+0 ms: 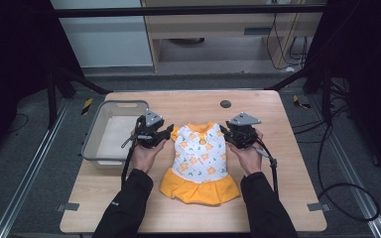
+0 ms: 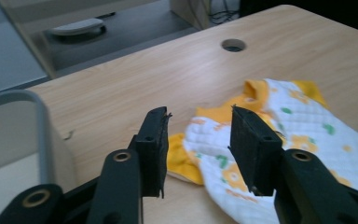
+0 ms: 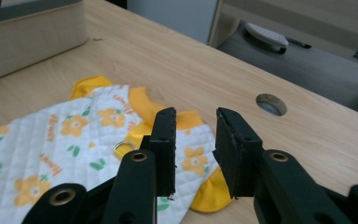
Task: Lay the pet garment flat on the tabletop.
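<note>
Quilted white cloth printed with orange flowers, trimmed in yellow-orange at collar, sleeves and skirt: a small dress (image 1: 200, 161) spread flat on the wooden table (image 1: 287, 163), near its middle, collar toward the far edge and ruffled skirt toward the near edge. A small metal ring (image 3: 123, 148) on the chest, seen in the right gripper view.

At the dress's left sleeve, the left gripper (image 2: 199, 147), jaws spread apart with a clear gap, straddling the sleeve's edge from above and pinching nothing; yellow cuff and white quilting visible between and below the jaws in the left gripper view. Cannot tell whether the jaw tips touch the cloth. At the right sleeve, the right gripper (image 3: 196, 151), jaws likewise spread, hovering over the yellow cuff, holding nothing.

In the high view, each gripper gripped from behind by a hand: left hand (image 1: 145, 152) and right hand (image 1: 248, 156), dark-sleeved forearms coming in from the bottom edge and angling slightly inward, both grippers pointing forward and down toward the shoulders of the dress, a grey three-cornered plate atop each, black cables trailing back along the forearms.

Left of the dress, just beside the left gripper, a grey plastic bin (image 1: 93, 134) standing on the table's left part. Farther off, near the far edge, a round cable hole (image 1: 225, 104) in the tabletop.
</note>
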Demonstrator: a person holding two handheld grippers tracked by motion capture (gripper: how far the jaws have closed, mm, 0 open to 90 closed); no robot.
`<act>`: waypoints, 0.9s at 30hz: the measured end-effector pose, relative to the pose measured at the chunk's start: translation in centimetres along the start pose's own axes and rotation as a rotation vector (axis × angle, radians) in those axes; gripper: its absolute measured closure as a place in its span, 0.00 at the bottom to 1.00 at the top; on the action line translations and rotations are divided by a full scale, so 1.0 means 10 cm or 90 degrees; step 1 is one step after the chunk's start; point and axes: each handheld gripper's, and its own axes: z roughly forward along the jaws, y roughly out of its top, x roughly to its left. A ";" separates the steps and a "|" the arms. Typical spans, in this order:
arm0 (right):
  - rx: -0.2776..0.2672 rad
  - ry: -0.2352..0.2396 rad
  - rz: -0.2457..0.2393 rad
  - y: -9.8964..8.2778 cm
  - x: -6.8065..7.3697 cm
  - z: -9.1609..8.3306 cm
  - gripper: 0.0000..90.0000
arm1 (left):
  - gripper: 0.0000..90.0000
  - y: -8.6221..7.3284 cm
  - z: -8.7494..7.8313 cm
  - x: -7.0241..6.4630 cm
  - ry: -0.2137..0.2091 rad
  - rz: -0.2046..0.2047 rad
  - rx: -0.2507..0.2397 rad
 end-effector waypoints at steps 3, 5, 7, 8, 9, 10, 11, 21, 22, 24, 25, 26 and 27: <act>0.001 0.013 -0.003 -0.02 0.03 -0.03 0.80 | 0.67 -0.07 -0.02 -0.13 -0.032 0.021 0.016; 0.018 0.041 0.010 -0.09 0.09 -0.06 0.84 | 0.70 -0.16 0.02 -0.24 -0.053 0.034 0.030; 0.039 0.055 0.018 -0.18 0.14 -0.04 0.87 | 0.72 -0.26 0.09 -0.31 -0.065 0.043 0.049; 0.051 0.060 0.018 -0.23 0.16 -0.03 0.88 | 0.73 -0.30 0.12 -0.33 -0.070 0.043 0.055; 0.059 0.062 0.021 -0.26 0.18 -0.02 0.88 | 0.73 -0.35 0.15 -0.35 -0.074 0.043 0.067; 0.059 0.062 0.021 -0.26 0.18 -0.02 0.88 | 0.74 -0.35 0.15 -0.35 -0.074 0.043 0.067; 0.078 0.075 0.029 -0.38 0.23 0.00 0.90 | 0.74 -0.45 0.22 -0.39 -0.081 0.047 0.095; 0.150 0.092 0.026 -0.68 0.33 0.02 0.90 | 0.75 -0.78 0.30 -0.45 -0.075 0.070 0.173; 0.154 0.093 0.027 -0.72 0.33 0.02 0.90 | 0.75 -0.79 0.28 -0.46 -0.070 0.073 0.174; 0.163 0.091 0.027 -0.77 0.34 0.04 0.90 | 0.76 -0.80 0.27 -0.46 -0.072 0.070 0.184; 0.163 0.091 0.027 -0.77 0.34 0.04 0.90 | 0.76 -0.80 0.27 -0.46 -0.072 0.070 0.184; 0.174 0.091 0.029 -0.83 0.33 0.08 0.90 | 0.76 -0.82 0.26 -0.46 -0.074 0.065 0.186; 0.174 0.091 0.029 -0.83 0.33 0.08 0.90 | 0.76 -0.82 0.26 -0.46 -0.074 0.065 0.186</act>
